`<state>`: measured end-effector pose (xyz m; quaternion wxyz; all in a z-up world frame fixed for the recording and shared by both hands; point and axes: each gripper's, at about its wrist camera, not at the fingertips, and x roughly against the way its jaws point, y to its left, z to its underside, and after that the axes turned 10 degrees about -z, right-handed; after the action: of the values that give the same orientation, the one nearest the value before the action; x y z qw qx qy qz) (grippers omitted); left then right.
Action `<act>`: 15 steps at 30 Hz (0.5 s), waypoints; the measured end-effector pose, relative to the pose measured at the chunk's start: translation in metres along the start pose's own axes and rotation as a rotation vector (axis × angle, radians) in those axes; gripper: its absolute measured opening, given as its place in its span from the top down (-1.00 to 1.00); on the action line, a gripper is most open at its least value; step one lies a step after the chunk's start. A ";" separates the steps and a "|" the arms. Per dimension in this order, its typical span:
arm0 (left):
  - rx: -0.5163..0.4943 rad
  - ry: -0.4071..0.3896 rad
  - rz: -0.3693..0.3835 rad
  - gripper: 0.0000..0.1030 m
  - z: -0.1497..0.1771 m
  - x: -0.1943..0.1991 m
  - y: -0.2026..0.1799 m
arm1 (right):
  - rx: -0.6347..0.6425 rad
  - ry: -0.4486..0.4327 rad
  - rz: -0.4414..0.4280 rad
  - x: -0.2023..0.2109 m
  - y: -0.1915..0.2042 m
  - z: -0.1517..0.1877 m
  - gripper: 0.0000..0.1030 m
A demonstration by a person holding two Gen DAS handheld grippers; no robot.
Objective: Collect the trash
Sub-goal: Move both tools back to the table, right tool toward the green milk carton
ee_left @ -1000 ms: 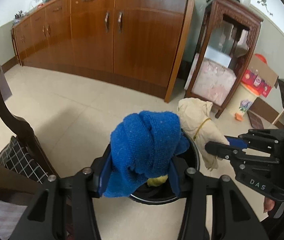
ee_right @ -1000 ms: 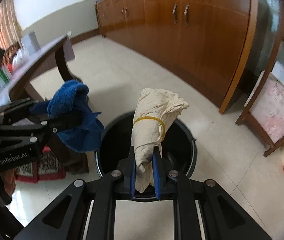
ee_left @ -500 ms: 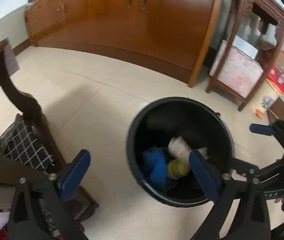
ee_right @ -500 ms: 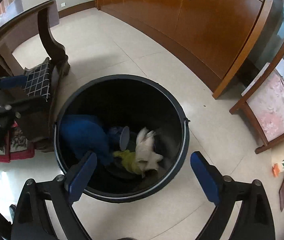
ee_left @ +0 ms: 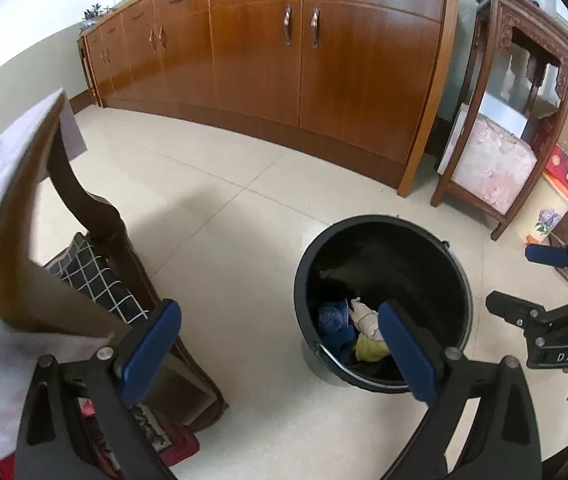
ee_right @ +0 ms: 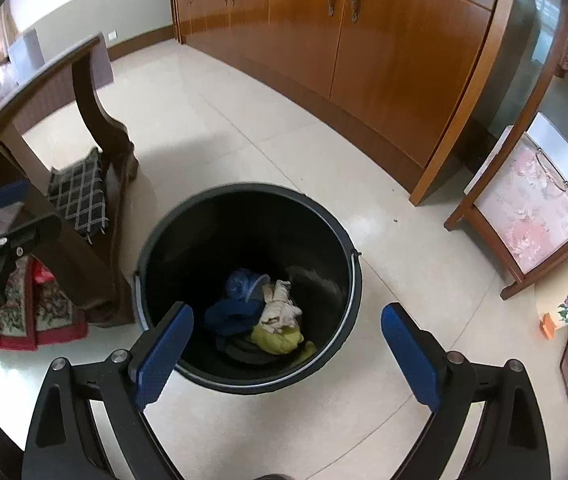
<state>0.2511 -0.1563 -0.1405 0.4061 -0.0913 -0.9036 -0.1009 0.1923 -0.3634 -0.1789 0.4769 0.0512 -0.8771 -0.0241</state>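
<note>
the left gripper's finger hides part of the black bucket's contents.

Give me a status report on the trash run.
Left gripper open, empty. Right gripper open, empty, above the bin. Blue cloth and beige rag lie inside the bin. Nothing blocking it.

Wooden cabinets — carved table leg

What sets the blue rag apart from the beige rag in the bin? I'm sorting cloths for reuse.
The blue rag is dark and lies toward the left of the bin; the beige rag is pale and lies to its right. The blue rag spreads flat; the beige rag is bunched in a knot. Both are crumpled cloth at the bottom, touching.
</note>
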 end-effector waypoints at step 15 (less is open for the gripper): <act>0.169 -0.165 -0.134 -0.93 0.007 0.109 0.093 | 0.145 -0.202 -0.148 0.077 0.101 -0.045 -0.98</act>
<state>0.1981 -0.0554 -0.0534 0.3290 -0.0040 -0.9433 -0.0436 0.1818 -0.2712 -0.0804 0.3781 0.1475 -0.9139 -0.0007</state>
